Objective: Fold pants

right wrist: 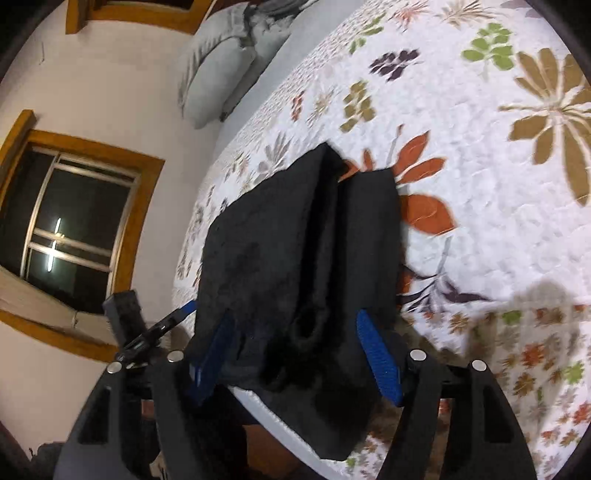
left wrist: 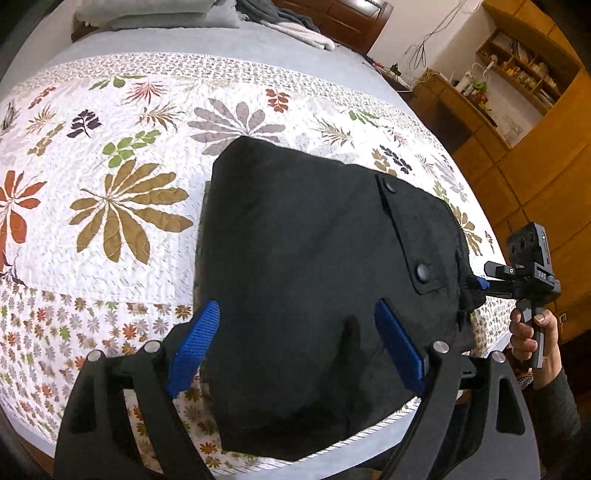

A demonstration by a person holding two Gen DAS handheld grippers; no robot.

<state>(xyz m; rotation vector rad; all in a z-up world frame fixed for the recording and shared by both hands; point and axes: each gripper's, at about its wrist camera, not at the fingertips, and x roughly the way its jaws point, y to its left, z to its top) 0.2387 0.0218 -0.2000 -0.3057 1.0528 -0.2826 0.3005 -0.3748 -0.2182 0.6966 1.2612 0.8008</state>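
The left gripper (left wrist: pixel 295 345) hangs over the near edge of the bed with its jaws spread wide, the ribbed blue pads (left wrist: pixel 194 347) standing on either side of the folded black pants (left wrist: pixel 317 266) without pressing on the cloth; it has hold of nothing. The right gripper (right wrist: pixel 295 354) is also parted, its own blue pads (right wrist: pixel 378 356) flanking the bundle from the other side, and from its camera the cloth lies between them, though I cannot tell whether the pads touch it. The right gripper shows in the left camera too, at the pants' far side, with a hand (left wrist: pixel 532 336) wrapped round its handle and a dark sleeve behind. The pants are a thick, matte, slightly fuzzy fabric, folded into a compact rounded packet; a pocket flap with two round snaps (left wrist: pixel 423 272) lies on top, and from the right side two stacked folds with a deep crease between them can be seen. The packet rests on a white quilted bedspread (left wrist: pixel 110 236) stitched with large leaf and flower shapes in brown, rust, green and grey, its near end overhanging the pale edge. Grey pillows (left wrist: pixel 159 14) sit at the bed's head, wooden cabinets and shelves (left wrist: pixel 528 74) line one wall, and a wood-framed window (right wrist: pixel 77 221) shows dark glass.
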